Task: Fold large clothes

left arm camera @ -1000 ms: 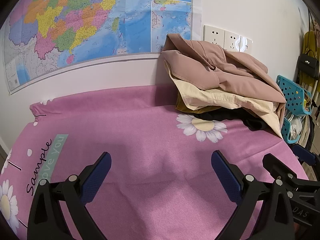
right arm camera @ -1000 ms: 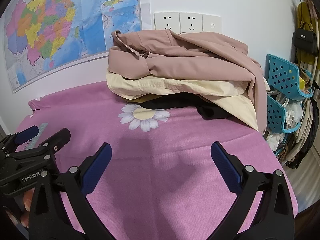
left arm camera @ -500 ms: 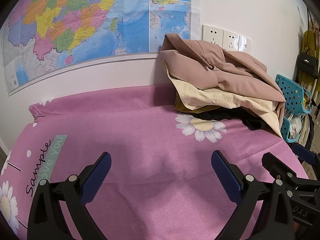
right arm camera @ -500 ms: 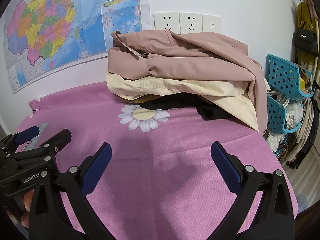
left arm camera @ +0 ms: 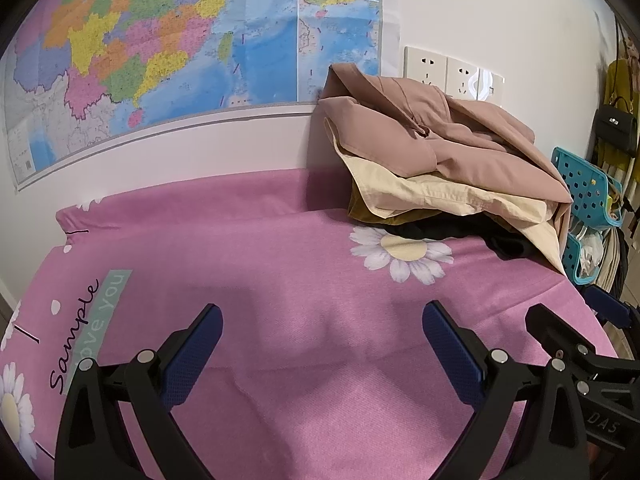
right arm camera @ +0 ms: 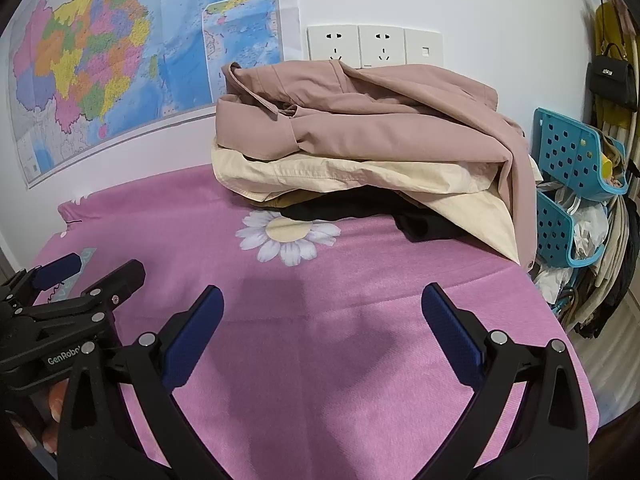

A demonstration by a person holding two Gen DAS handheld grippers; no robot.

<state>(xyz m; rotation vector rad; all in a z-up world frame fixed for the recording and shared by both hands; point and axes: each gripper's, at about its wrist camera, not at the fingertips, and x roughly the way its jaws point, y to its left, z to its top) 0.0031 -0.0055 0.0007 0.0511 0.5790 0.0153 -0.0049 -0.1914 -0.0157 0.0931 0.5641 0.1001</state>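
Hovering over the pink worktop (left arm camera: 280, 248), the left hand-held gripper (left arm camera: 322, 320) and right hand-held gripper (right arm camera: 322, 300) gape empty, well short of the clothes pile (right arm camera: 360, 128).

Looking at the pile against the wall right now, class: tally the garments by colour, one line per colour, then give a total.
Dusty pink: 1
Cream: 1
Mustard brown: 1
Black: 1
Total: 4 visible layers; any more underneath are hidden.

Wall map (left arm camera: 192, 52), white wall sockets (right arm camera: 374, 46), blue perforated baskets (right arm camera: 568, 184), black handbag (left arm camera: 614, 128) hanging
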